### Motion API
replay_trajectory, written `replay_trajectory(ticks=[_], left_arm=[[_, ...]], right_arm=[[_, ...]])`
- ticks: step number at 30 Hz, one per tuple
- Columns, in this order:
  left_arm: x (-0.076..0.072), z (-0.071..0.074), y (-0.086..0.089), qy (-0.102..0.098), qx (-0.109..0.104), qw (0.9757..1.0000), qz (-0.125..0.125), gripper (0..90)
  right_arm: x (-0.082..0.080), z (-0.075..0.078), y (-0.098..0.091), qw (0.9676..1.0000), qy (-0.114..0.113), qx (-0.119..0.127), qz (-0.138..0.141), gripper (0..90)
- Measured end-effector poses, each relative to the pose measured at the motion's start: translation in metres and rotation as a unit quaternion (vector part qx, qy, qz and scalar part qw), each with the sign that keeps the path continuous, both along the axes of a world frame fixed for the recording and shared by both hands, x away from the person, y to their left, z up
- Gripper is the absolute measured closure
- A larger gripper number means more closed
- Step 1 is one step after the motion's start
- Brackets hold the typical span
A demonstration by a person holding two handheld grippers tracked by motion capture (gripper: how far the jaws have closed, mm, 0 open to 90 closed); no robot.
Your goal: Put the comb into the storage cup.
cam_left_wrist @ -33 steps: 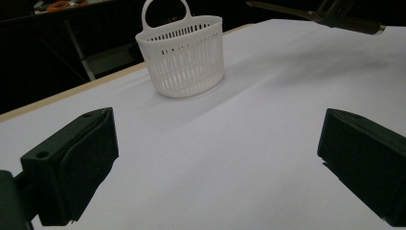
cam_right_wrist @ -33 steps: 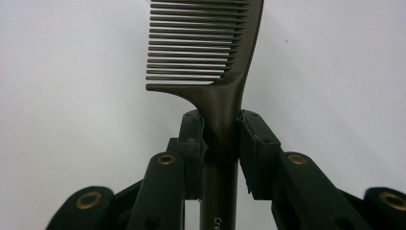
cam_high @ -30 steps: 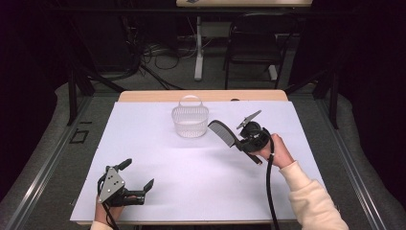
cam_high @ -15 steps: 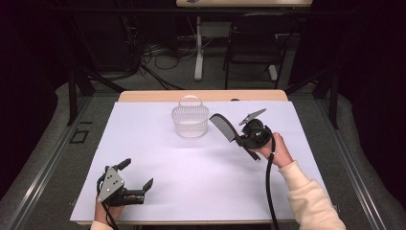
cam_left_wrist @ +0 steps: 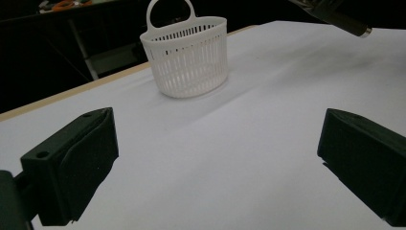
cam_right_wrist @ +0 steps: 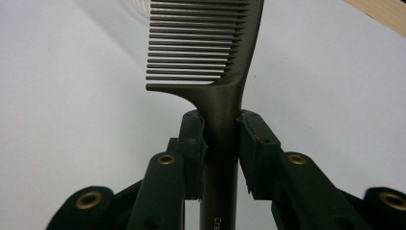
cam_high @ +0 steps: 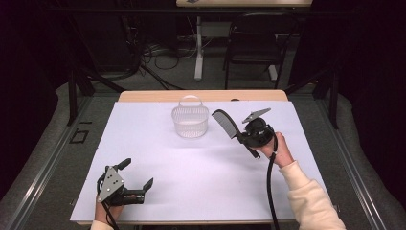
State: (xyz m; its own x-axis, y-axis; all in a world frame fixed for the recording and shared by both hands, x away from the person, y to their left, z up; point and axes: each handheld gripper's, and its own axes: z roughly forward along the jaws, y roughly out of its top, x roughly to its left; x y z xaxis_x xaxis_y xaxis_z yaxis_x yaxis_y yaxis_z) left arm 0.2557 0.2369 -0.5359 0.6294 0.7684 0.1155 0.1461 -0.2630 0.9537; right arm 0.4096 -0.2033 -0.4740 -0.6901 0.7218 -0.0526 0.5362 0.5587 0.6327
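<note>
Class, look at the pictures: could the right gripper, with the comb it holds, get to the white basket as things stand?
Probably yes. The right gripper grips the comb just beside the basket, and bare table lies between them with nothing in the way.

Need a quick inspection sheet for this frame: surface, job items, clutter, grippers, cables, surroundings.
Surface: white sheet over a wooden table.
Job's things: black comb clamped by its handle, teeth end toward the white basket, which stands upright.
Clutter: nothing seen.
Grippers: right gripper shut on comb; left gripper open, nothing between its jaws, low at the near edge.
Cables: black cable trails from right gripper.
Surroundings: dark room, chair, floor wiring beyond.
</note>
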Motion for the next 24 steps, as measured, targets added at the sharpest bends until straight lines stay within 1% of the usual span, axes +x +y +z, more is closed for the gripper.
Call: replay_trajectory(ticks=[5,11,14,16,18,20,24], left_arm=[[-0.0007,0.0003,0.0002,-0.003,0.002,1.0000,-0.001,0.2],[-0.0012,0.0002,-0.0004,-0.003,0.005,1.0000,-0.002,0.1],[-0.0003,-0.0003,0.0003,0.000,0.005,1.0000,0.000,0.1],[-0.0004,-0.0001,0.0004,-0.001,0.004,1.0000,0.001,0.1],[-0.0004,-0.0001,0.0007,-0.001,0.004,1.0000,0.001,0.1],[-0.0001,-0.0002,0.0008,0.000,0.003,1.0000,0.000,0.2],[-0.0020,0.0008,0.0001,-0.004,0.003,1.0000,-0.001,0.1]], right_arm=[[0.0014,-0.0001,0.0005,1.0000,-0.008,0.001,-0.002,72.6],[0.0033,-0.0007,-0.0011,0.9997,-0.018,0.013,-0.006,72.6],[0.0035,-0.0008,-0.0020,0.9996,-0.022,0.017,-0.008,72.6],[0.0047,-0.0003,-0.0020,0.9996,-0.025,0.013,-0.005,72.6],[0.0056,0.0010,-0.0021,0.9994,-0.029,0.018,-0.005,72.6],[0.0066,0.0019,-0.0014,0.9992,-0.035,0.018,-0.009,72.6],[0.0052,0.0031,0.0019,0.9988,-0.042,0.026,-0.005,72.6]])
